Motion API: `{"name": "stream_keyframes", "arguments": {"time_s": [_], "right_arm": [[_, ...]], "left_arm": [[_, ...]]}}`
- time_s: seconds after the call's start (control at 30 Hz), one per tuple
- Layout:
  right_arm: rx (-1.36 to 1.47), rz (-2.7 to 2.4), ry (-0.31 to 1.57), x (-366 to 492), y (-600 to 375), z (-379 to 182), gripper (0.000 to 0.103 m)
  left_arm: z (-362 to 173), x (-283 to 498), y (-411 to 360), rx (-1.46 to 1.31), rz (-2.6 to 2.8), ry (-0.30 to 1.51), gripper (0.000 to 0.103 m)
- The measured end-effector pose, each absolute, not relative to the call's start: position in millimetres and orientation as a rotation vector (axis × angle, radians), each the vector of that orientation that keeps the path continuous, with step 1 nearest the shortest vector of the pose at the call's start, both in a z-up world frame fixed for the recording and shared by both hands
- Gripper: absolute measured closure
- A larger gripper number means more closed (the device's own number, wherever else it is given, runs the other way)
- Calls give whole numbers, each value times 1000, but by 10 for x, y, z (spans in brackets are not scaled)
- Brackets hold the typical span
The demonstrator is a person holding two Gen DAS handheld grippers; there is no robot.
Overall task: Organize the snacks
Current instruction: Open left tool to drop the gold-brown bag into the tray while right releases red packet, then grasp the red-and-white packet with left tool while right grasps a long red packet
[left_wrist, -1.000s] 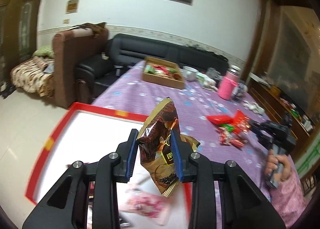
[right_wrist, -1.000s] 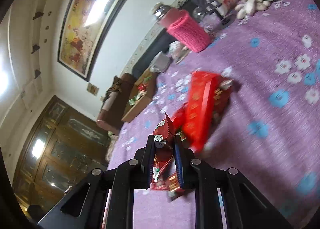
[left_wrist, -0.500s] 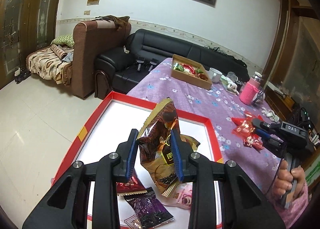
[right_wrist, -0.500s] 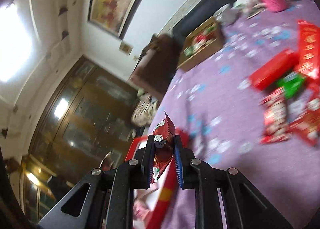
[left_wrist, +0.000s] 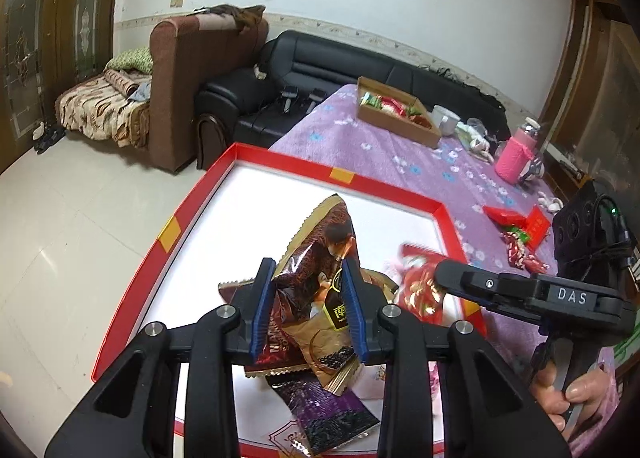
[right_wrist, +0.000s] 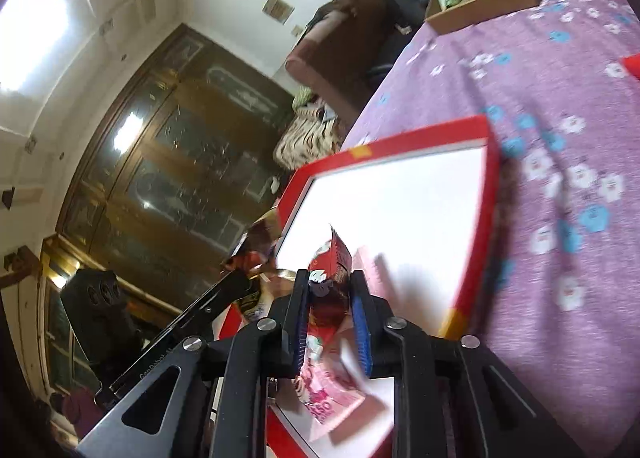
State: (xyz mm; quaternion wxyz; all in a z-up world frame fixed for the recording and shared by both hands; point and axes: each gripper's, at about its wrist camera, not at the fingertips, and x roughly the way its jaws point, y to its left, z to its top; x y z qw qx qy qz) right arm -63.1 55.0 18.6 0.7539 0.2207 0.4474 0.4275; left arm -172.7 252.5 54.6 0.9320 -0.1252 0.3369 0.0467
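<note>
At lower centre of the left wrist view, the left gripper (left_wrist: 308,310) pinches a brown and gold snack bag (left_wrist: 316,258) between its blue pads, holding it upright above the white floor of the red-rimmed tray (left_wrist: 280,166). A purple packet (left_wrist: 324,410) and a pink packet (left_wrist: 436,374) already lie in the tray beneath it (both partly hidden by the fingers). At right of the same view, the right gripper (left_wrist: 444,274) reaches over the tray's right edge with a red snack packet (left_wrist: 420,290), somewhat blurred.

At lower centre of the right wrist view, the right gripper (right_wrist: 332,314) is pressed on that red snack packet (right_wrist: 330,258), which stands between its pads over the tray (right_wrist: 476,218); a pink packet (right_wrist: 332,398) lies below it. The left gripper's dark body shows at lower left of this frame.

Toward the right of the left wrist view, more red snacks (left_wrist: 520,230) remain loose on the purple tablecloth (left_wrist: 400,162), and a cardboard box (left_wrist: 400,118) of snacks sits at upper centre, near a pink bottle (left_wrist: 516,158).

Step in hand, as judged: both snacks are carried over the tray, ready for deposit. The next move calls for lowering each packet toward a bare patch of the tray and parting the fingers, with the two grippers kept from colliding, since they stand near each other.
</note>
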Motion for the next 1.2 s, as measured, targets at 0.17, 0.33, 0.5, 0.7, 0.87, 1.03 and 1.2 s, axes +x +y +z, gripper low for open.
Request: {"name": "stream_keyframes", "arguments": {"time_s": [0.17,0.33,0.5,0.7,0.87,1.03,1.2], "right_arm": [[424,951,934,-727,636,294,64],[405,898,862,-720,346,435,52],[506,753,828,-485,-391,436,52],[613,579,766,-351,-1376,414,51],[754,455,754,-314,-2113,309,51],[805,378,839,-260,-2401,182,51],[828,307,950,-114,-2361,35,50]], "left_arm": [[666,-1828,2620,-262,179,626,55],[834,-1924,2575,-214,217,549,38],[833,-1821,2330,-170,163,571,37],[839,-1714,1900,-115,74,601,37],[876,-1636,1499,-62,-15,613,31],[845,-1606,1147,-18,-100,640,31],[787,-1626,890,20,-165,678,31]]}}
